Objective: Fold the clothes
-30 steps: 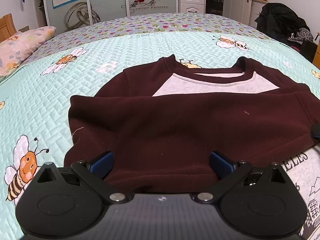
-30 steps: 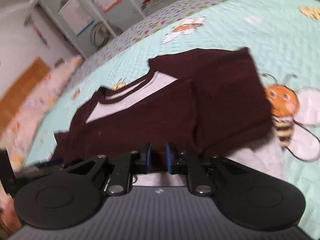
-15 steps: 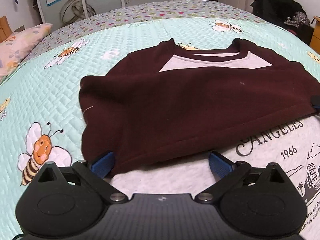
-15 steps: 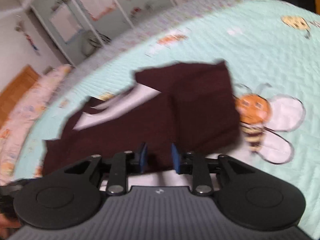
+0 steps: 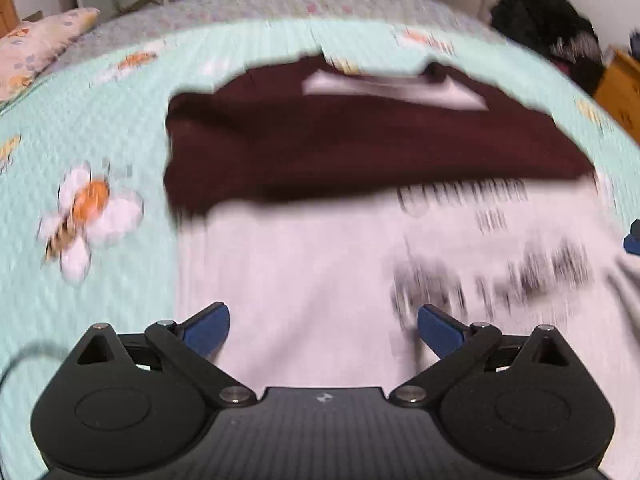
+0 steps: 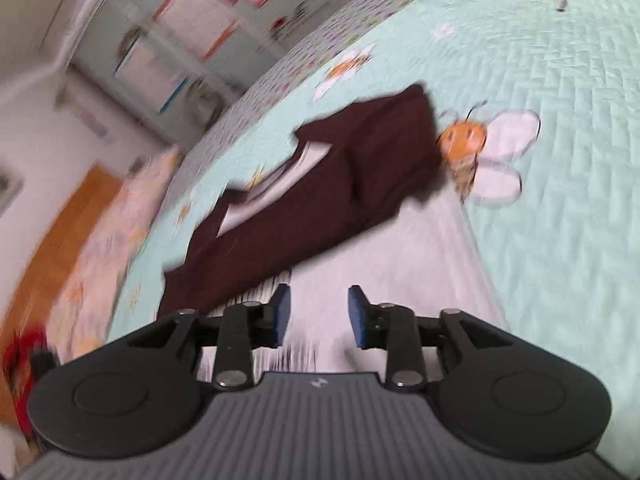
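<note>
A shirt lies flat on the bed, its dark maroon sleeves [image 5: 360,148] folded across the upper part and its white printed front [image 5: 360,264] bare below. My left gripper [image 5: 323,330] hovers open over the white front with nothing between its blue pads. In the right wrist view the maroon sleeves [image 6: 320,200] lie ahead and the white front [image 6: 400,248] runs under my right gripper [image 6: 319,314]. Its jaws are opening and hold no cloth. A blue pad of the right gripper [image 5: 632,238] shows at the right edge of the left wrist view. Both views are blurred.
The bedspread [image 5: 100,128] is mint green with bee prints [image 6: 480,152]. A pillow [image 5: 40,40] lies at the bed's left. Dark clothes [image 5: 544,20] are piled at the far right beside wooden furniture [image 5: 620,88]. Wardrobe doors [image 6: 192,40] stand behind the bed.
The right gripper let go of the maroon fold and its jaws parted. Both grippers pulled back toward the shirt's hem, so the white printed front now fills the near view.
</note>
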`<state>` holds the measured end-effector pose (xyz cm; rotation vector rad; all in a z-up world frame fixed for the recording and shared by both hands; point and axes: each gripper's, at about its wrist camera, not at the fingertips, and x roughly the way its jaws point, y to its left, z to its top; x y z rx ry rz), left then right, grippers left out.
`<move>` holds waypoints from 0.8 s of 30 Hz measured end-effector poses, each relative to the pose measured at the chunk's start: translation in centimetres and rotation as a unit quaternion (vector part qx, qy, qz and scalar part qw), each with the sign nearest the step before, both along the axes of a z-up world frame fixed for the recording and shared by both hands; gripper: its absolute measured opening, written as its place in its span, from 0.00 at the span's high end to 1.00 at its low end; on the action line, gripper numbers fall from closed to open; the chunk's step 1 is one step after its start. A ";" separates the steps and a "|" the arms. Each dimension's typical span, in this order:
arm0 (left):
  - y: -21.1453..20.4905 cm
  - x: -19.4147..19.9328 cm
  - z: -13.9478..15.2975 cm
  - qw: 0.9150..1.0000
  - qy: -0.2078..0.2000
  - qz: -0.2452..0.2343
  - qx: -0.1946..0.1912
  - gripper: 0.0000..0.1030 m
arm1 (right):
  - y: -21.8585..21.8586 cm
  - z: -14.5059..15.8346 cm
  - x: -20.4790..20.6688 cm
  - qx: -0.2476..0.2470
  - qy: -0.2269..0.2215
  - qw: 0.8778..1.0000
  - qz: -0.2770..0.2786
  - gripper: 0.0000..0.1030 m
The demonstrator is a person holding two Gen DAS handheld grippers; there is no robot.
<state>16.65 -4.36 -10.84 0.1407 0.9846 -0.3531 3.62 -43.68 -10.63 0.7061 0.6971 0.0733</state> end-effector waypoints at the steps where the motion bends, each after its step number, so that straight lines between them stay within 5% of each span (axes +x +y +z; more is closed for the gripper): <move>1: 0.1 -1.3 -0.4 1.000 0.004 -0.005 0.011 0.02 | 0.6 -0.1 -1.2 -0.020 0.014 1.000 0.015 0.56; 5: 0.8 -6.9 -0.6 0.999 -0.005 -0.024 0.033 0.01 | 1.8 -0.8 -6.6 -0.082 0.046 0.994 0.050 0.55; 12: 1.2 -13.1 0.0 0.998 0.011 -0.019 0.051 0.01 | 1.6 -0.2 -15.1 -0.064 0.045 0.997 0.010 0.55; 17: 0.7 -14.0 0.3 0.998 0.019 0.008 0.060 0.01 | 3.1 0.5 -16.3 -0.080 0.048 0.995 -0.017 0.52; 24: 1.1 -14.7 1.0 0.998 0.038 0.036 0.042 0.01 | 7.2 4.0 -16.3 -0.142 -0.009 0.990 0.023 0.48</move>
